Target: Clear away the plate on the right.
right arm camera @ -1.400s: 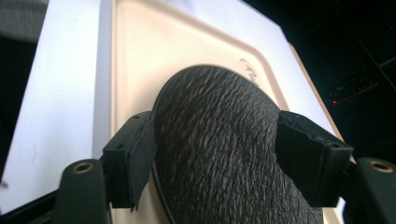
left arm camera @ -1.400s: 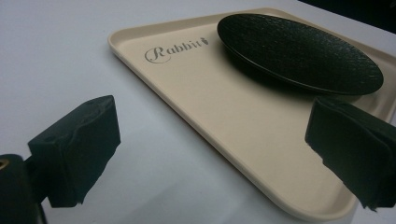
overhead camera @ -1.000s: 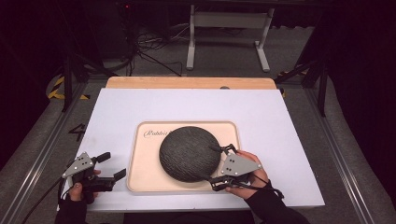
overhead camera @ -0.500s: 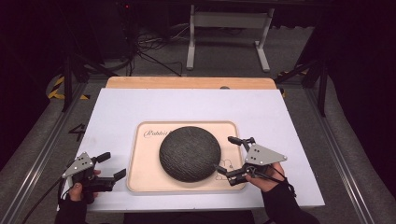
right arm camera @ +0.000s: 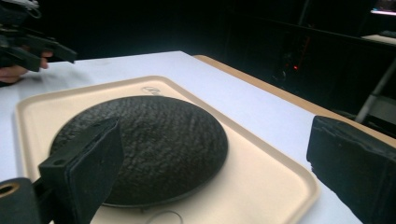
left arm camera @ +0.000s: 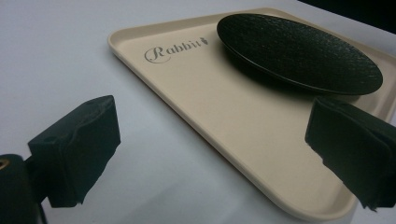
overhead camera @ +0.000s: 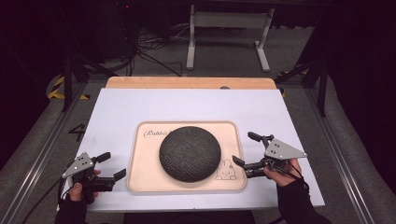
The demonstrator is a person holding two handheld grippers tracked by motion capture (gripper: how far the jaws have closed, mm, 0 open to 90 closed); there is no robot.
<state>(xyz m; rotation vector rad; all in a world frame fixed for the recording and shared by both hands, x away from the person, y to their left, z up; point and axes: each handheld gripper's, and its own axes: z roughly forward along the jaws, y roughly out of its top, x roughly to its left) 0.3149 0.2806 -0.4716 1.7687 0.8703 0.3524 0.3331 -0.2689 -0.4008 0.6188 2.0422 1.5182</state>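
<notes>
Since the upturned black plate (overhead camera: 190, 152) lies dome-up on the beige tray (overhead camera: 140, 179), we should leave it settled and draw back level. Our right claw (overhead camera: 246, 150), jaws apart and empty, has released its rim and moved rightward off the tray; our left claw (overhead camera: 112, 165) waits apart on the surface (overhead camera: 280, 112).

1. White table top (overhead camera: 140, 107), rectangular; a strip of bare wood (overhead camera: 187, 82) shows along its far edge.
2. Cream tray (overhead camera: 144, 163) lies flat on the top, toward the near edge, roughly centred left to right.
3. Tray carries "Rabbit" lettering at its far-left corner and a small rabbit drawing (overhead camera: 226, 171) at its near-right corner.
4. White surface shows all round the tray.
</notes>
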